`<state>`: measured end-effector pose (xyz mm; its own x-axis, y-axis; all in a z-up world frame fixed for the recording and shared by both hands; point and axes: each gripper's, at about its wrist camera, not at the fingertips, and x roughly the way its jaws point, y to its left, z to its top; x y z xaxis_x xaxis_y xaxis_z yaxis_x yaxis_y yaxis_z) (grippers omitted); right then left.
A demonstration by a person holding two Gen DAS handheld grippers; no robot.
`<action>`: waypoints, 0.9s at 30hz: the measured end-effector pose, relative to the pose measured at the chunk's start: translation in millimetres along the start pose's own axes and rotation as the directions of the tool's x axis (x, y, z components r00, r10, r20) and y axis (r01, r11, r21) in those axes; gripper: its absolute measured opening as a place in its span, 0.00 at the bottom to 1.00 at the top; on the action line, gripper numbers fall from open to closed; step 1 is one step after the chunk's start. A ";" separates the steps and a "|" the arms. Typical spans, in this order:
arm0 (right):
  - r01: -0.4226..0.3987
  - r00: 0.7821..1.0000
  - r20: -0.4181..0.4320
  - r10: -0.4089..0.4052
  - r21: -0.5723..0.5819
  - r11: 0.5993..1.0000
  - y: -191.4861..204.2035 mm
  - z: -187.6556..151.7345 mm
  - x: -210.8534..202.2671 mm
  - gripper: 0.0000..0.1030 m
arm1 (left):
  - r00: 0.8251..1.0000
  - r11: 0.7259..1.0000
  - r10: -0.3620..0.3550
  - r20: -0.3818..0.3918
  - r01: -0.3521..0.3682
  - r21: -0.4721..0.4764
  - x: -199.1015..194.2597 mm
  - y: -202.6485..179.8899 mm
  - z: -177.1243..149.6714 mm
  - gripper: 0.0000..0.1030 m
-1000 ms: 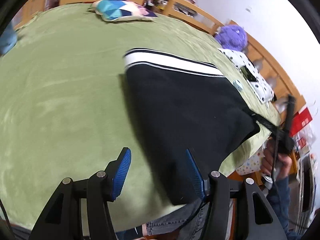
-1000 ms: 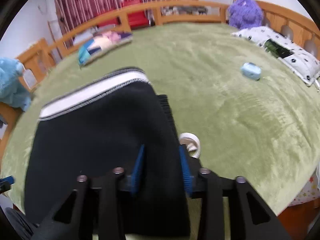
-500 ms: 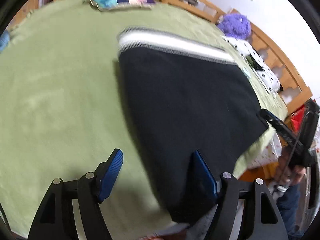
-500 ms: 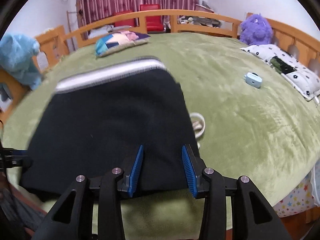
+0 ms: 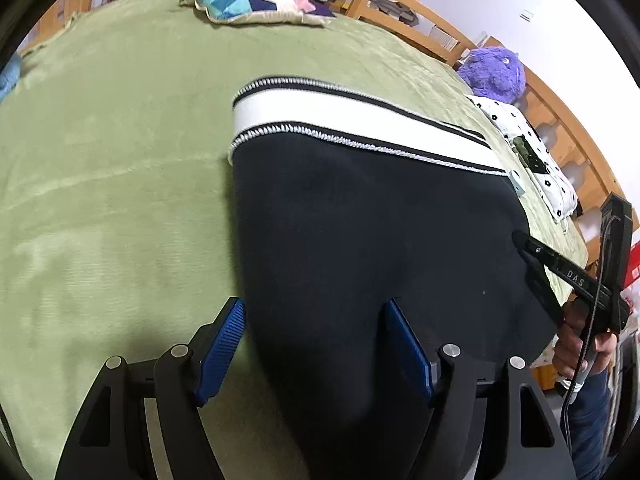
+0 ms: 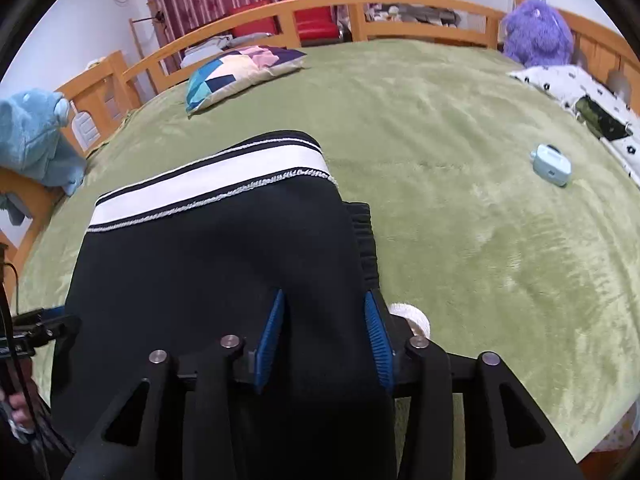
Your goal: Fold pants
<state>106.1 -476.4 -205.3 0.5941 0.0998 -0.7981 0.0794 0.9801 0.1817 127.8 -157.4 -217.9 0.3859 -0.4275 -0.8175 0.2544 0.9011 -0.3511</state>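
Black pants (image 5: 360, 220) with a white striped band (image 5: 340, 116) lie folded on the green blanket (image 5: 100, 200). My left gripper (image 5: 314, 308) is open wide at their near left edge, one pad over the blanket and the other over black cloth. My right gripper (image 6: 324, 296) hovers at the pants' (image 6: 200, 260) near right edge. Its jaws are closing, black fabric fills the gap between them, and the pads do not visibly press on it. A white drawstring (image 6: 412, 316) peeks out beside the right pad. The right gripper (image 5: 560, 268) also shows in the left wrist view, held by a hand (image 5: 576, 344).
A patchwork pillow (image 6: 240, 72) lies at the far side of the bed. A purple plush (image 6: 536, 28) and a dotted pillow (image 6: 568, 88) sit at the right, with a small light-blue case (image 6: 552, 164) on the blanket. A blue plush (image 6: 32, 136) leans on the wooden rail (image 6: 320, 4).
Both grippers have come lower and nearer to the pants' near edge. The left jaws have spread wider. The right jaws stand a little wider than a second ago.
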 end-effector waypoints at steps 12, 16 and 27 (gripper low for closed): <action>-0.093 0.994 -0.041 0.097 0.078 0.993 -11.2 7.2 38.4 0.62 | 0.997 0.996 -0.071 -0.035 0.069 -0.058 32.8 0.0 7.3 0.69; -0.098 0.994 -0.040 0.102 0.097 0.991 -12.2 8.0 39.9 0.62 | 0.996 0.996 -0.077 -0.035 0.075 -0.056 33.3 -0.4 8.1 0.69; -0.096 0.995 -0.029 0.100 0.126 0.987 -11.4 6.6 42.2 0.63 | 0.996 0.995 -0.085 -0.016 0.084 -0.059 30.1 5.1 5.1 0.60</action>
<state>135.5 -484.5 -237.3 0.5756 0.2026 -0.7922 0.1219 0.9367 0.3281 145.2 -166.1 -242.0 0.3490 -0.5013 -0.7918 0.2335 0.8648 -0.4446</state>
